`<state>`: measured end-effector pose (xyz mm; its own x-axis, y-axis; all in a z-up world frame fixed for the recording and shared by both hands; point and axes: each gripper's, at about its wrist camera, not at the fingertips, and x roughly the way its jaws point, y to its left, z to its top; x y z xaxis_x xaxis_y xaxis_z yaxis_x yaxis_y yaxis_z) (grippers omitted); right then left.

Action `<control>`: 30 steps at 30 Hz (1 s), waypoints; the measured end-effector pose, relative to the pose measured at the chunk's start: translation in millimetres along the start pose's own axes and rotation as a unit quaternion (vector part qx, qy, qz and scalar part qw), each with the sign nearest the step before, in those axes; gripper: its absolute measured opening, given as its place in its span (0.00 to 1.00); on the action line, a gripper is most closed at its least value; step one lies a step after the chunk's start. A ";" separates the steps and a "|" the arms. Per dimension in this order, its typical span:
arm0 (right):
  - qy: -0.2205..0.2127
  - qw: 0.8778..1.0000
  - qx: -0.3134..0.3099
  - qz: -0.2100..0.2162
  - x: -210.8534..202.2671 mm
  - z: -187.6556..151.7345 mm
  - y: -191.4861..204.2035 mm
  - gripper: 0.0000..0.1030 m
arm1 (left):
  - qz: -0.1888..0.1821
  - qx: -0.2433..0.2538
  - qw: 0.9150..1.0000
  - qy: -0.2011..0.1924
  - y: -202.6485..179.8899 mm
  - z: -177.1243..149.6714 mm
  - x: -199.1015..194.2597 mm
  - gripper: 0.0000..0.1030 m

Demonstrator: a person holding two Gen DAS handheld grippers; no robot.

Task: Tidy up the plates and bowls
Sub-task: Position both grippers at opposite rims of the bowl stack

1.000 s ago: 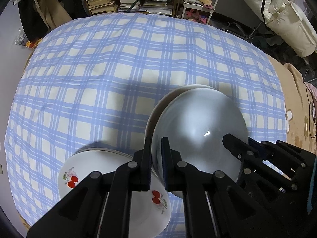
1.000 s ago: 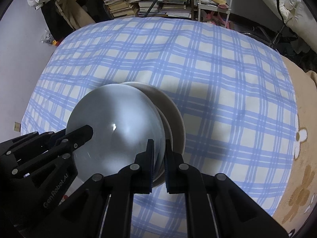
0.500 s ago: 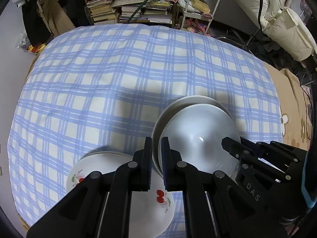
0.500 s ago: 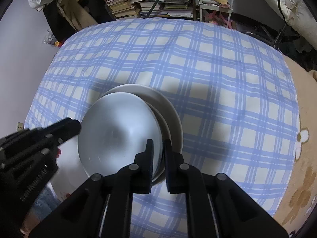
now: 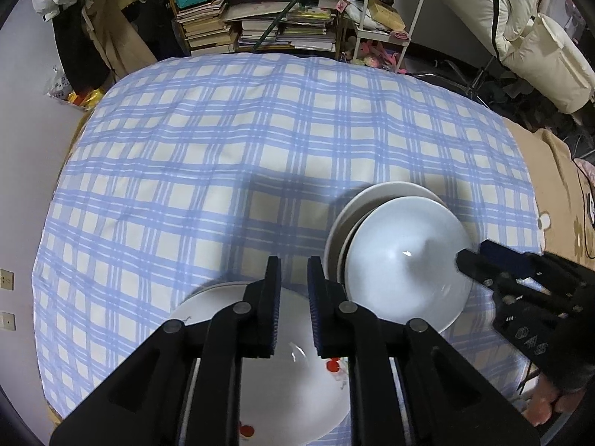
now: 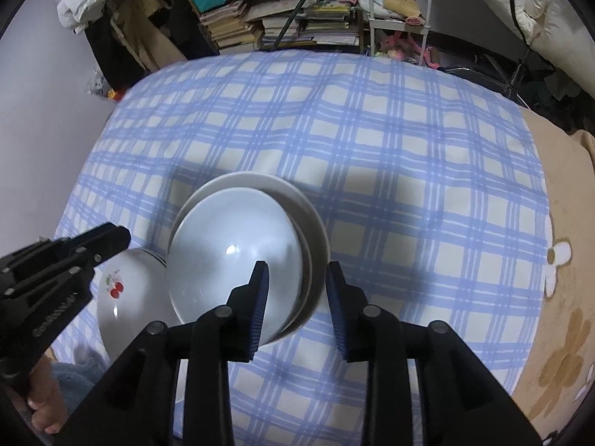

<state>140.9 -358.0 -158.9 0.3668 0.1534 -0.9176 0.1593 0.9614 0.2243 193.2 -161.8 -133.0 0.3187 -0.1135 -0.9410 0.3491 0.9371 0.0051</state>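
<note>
Both my grippers pointed steeply down: left gripper (image 5: 293, 290) jaws opening, empty; right gripper (image 6: 295, 284) opening, released, astride the bowl (image 6: 238, 252) rim at 6 o'clock.

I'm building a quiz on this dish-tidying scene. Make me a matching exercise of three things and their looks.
Things:
1. top bowl
2. neighbouring bowl
3. cloth

Looks:
A. blue and white checks
B. red cherry print
C. plain pale, nested in a stack of dishes

Pairs: 1-C, 2-B, 3-A
</note>
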 end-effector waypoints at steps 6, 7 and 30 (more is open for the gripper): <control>-0.030 0.999 0.040 -0.001 -17.9 -0.1 -22.8 0.66 | 0.010 -0.003 1.000 0.004 5.5 -0.2 7.5 0.24; -0.027 0.998 0.052 -0.005 -16.5 0.0 -27.7 0.74 | 0.011 -0.005 1.000 0.004 6.2 -0.2 9.1 0.25; 0.044 0.993 0.094 -0.058 18.0 0.2 -54.2 0.93 | -0.026 -0.040 0.999 0.020 14.9 6.7 39.4 0.53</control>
<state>139.1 -407.4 -187.5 0.2557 0.0722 -0.9641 0.3674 0.9151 0.1660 216.8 -154.5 -167.7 0.2656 -0.1515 -0.9521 0.2919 0.9539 -0.0704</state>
